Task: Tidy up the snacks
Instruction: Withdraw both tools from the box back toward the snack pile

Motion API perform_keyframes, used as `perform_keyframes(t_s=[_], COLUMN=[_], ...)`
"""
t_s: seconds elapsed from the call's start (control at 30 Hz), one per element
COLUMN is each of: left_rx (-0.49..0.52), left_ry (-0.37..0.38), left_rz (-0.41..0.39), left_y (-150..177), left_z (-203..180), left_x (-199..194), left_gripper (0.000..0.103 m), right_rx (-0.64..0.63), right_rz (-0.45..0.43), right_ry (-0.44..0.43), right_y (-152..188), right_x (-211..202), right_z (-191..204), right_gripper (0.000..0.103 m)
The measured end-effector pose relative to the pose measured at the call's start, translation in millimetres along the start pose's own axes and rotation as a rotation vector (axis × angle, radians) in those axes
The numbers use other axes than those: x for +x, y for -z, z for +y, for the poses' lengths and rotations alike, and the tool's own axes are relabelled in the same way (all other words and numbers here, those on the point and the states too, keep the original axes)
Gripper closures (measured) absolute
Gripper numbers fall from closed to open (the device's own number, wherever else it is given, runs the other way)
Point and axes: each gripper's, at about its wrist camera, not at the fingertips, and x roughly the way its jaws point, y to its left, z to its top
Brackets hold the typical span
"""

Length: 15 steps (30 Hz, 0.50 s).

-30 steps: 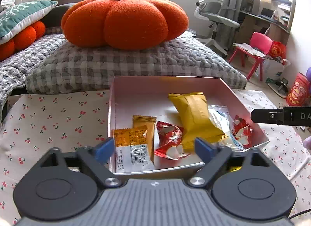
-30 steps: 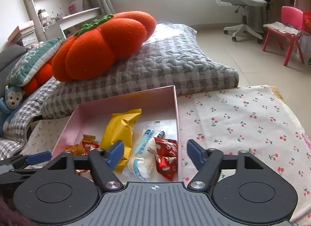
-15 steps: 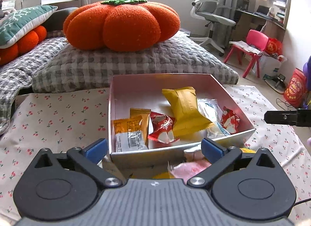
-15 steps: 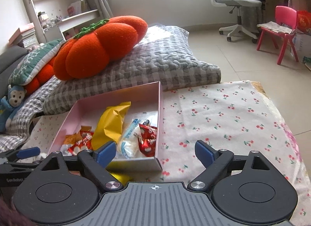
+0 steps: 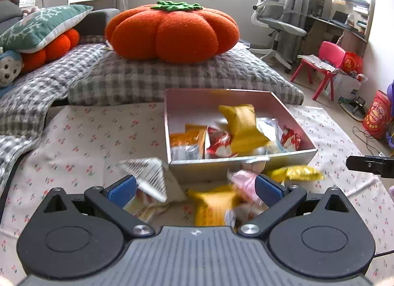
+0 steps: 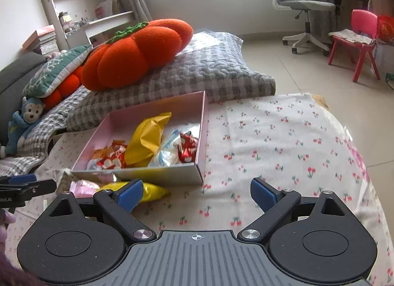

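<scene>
A pink box point(image 5: 236, 166) point(image 6: 160, 177) on the cherry-print cloth holds several snack packets, among them a large yellow pack point(image 5: 242, 127) point(image 6: 147, 137). Loose snacks lie in front of the box: a striped silver packet point(image 5: 147, 175), a yellow packet point(image 5: 211, 206), a pink packet point(image 5: 242, 182) point(image 6: 82, 187) and another yellow packet point(image 5: 298, 172) point(image 6: 150, 191). My left gripper point(image 5: 194, 191) is open and empty just above the loose snacks. My right gripper point(image 6: 195, 193) is open and empty, to the right of the box's near corner.
An orange pumpkin cushion point(image 5: 172, 31) sits on a grey checked mattress point(image 5: 172, 76) behind the box. A monkey toy point(image 6: 24, 121) lies at the left. An office chair point(image 6: 303, 7) and a pink child's chair point(image 6: 359, 32) stand on the floor to the right.
Both grippers have pulled back from the box. The loose snacks in front of the box have come into view. Both grippers stay open.
</scene>
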Motion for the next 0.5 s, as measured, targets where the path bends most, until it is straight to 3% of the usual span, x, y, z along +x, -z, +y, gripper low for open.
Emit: perform_keyframes(t_s=[0.5], left_rx=[-0.007], left_ry=[-0.005], left_rz=[-0.001], left_y=[54], left_z=[10], left_x=[-11], left_gripper=[0.0], right_rx=[-0.229], right_rz=[0.068], right_ry=[-0.054], right_y=[61], right_x=[-13], right_z=[38], right_gripper=[0.004])
